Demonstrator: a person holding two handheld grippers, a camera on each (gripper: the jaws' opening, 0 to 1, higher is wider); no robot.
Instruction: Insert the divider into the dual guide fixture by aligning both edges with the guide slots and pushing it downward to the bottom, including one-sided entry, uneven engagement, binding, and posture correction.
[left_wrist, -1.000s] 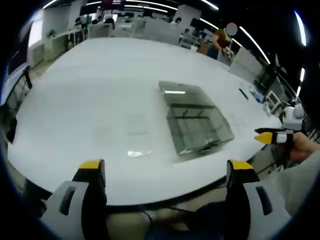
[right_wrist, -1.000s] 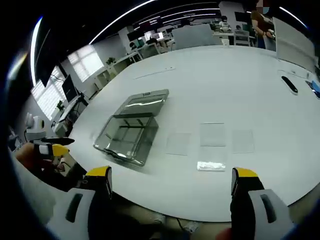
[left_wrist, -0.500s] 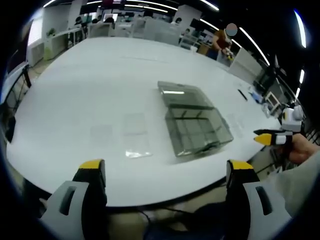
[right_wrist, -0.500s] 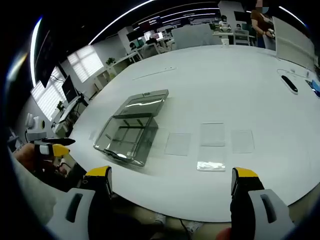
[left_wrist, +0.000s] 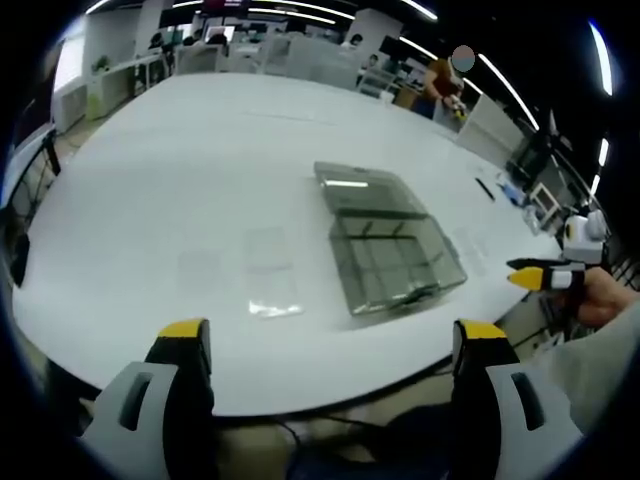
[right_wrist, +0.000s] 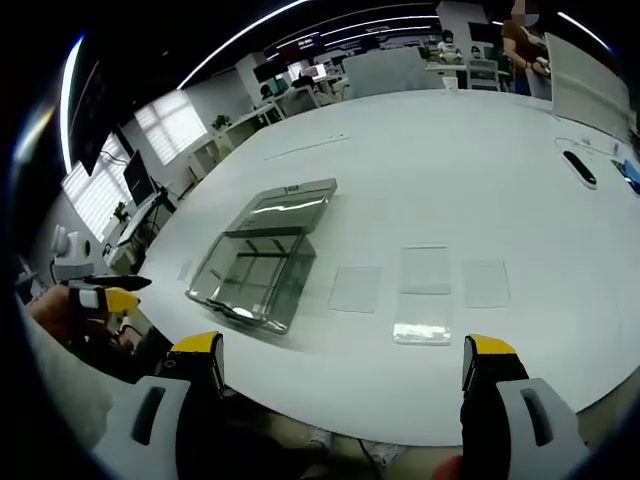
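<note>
A clear plastic box with inner guide walls, the fixture (left_wrist: 392, 256) (right_wrist: 254, 272), lies on the white table with its lid (left_wrist: 366, 190) (right_wrist: 291, 205) folded open behind it. Flat clear divider sheets (left_wrist: 270, 246) (right_wrist: 425, 268) lie on the table beside it, and a smaller shiny piece (left_wrist: 277, 307) (right_wrist: 422, 332) sits nearest the edge. My left gripper (left_wrist: 330, 345) hangs open before the table's edge, nothing between its jaws. My right gripper (right_wrist: 343, 360) is open too, short of the table. Each gripper appears at the side of the other view (left_wrist: 545, 273) (right_wrist: 100, 296).
The big white round table (left_wrist: 190, 150) (right_wrist: 470, 160) carries a dark remote-like object (right_wrist: 578, 168) and small items (left_wrist: 486, 188) far off. Desks, chairs and a standing person (left_wrist: 445, 85) fill the office behind. A sleeve (left_wrist: 600, 360) shows at the right.
</note>
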